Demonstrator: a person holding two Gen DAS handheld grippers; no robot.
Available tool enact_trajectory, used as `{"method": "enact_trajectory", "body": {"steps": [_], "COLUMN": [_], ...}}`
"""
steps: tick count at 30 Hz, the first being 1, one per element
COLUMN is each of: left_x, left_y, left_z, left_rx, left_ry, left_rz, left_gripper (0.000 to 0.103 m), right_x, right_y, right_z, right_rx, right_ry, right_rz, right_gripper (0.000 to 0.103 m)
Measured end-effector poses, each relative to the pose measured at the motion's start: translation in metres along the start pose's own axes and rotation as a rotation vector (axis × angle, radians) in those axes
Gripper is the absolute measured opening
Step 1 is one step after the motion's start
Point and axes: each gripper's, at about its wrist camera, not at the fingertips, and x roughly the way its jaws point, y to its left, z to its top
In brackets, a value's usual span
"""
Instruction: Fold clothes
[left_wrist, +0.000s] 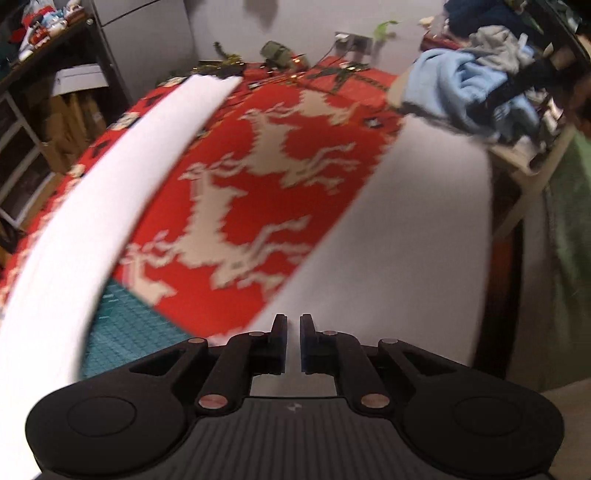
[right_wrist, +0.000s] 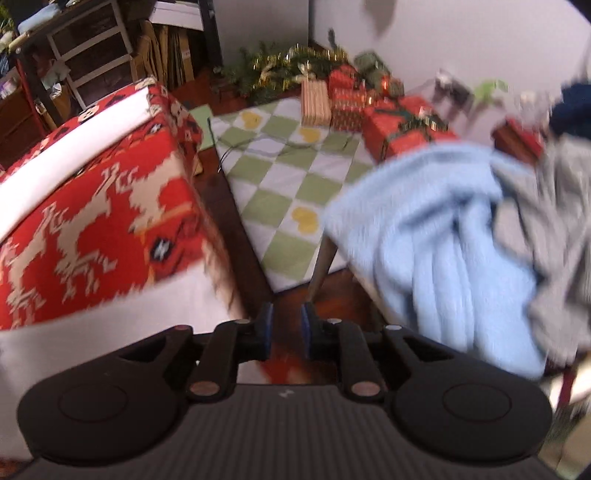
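We can read no writing; both views are blurred. The red reindeer-patterned cloth (left_wrist: 258, 206) with white bands lies spread over the counter (left_wrist: 125, 332), whose teal surface shows at one corner. The left gripper (left_wrist: 291, 325) hangs over the near white band, jaws nearly together on nothing. The right gripper (right_wrist: 287, 314) is past the counter's edge above dark floor, jaws slightly apart, empty. A light blue garment (right_wrist: 443, 236) is heaped on the right.
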Motion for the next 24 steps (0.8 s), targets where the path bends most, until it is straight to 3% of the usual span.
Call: {"method": "enact_trajectory", "body": {"steps": [3,6,8,9,10,13,18,24], "left_x": [0.008,0.017,0.023,0.025,0.027,0.032,0.036,-0.001], "left_y": [-0.020,-0.034,-0.041,-0.044,-0.047,-0.058,-0.071,-0.054], "left_z": [0.007,0.014,0.018,0.020,0.022,0.030,0.040,0.029], "left_rx": [-0.014,-0.024,-0.039,-0.047,-0.050,-0.036,-0.040,-0.133], "left_ry": [0.005,0.012,0.017,0.020,0.020,0.009,-0.011,-0.057], "left_rz": [-0.037,-0.057,-0.069,-0.074,-0.081,-0.102,-0.119,-0.079], "left_gripper": [0.007,0.007,0.007,0.007,0.007,0.007,0.007,0.007], "right_x": [-0.004,0.004,0.012,0.014,0.014,0.010,0.015,-0.005], "right_y": [-0.003,-0.005,-0.008,-0.009,-0.009,-0.007,-0.024,-0.021], "right_z": [-0.021,-0.032,-0.035,-0.036,-0.037,-0.034,-0.031,-0.027], "right_rx": [0.037,0.115,0.172,0.189,0.182,0.127,0.173,0.152], "right_ry": [0.027,0.040,0.048,0.044,0.033,0.012,0.011,-0.048], "right_rz": [0.052,0.065,0.076,0.082,0.082,0.059,0.071,0.025], "right_gripper": [0.028,0.029,0.021,0.004,0.002,0.001,0.001,0.009]}}
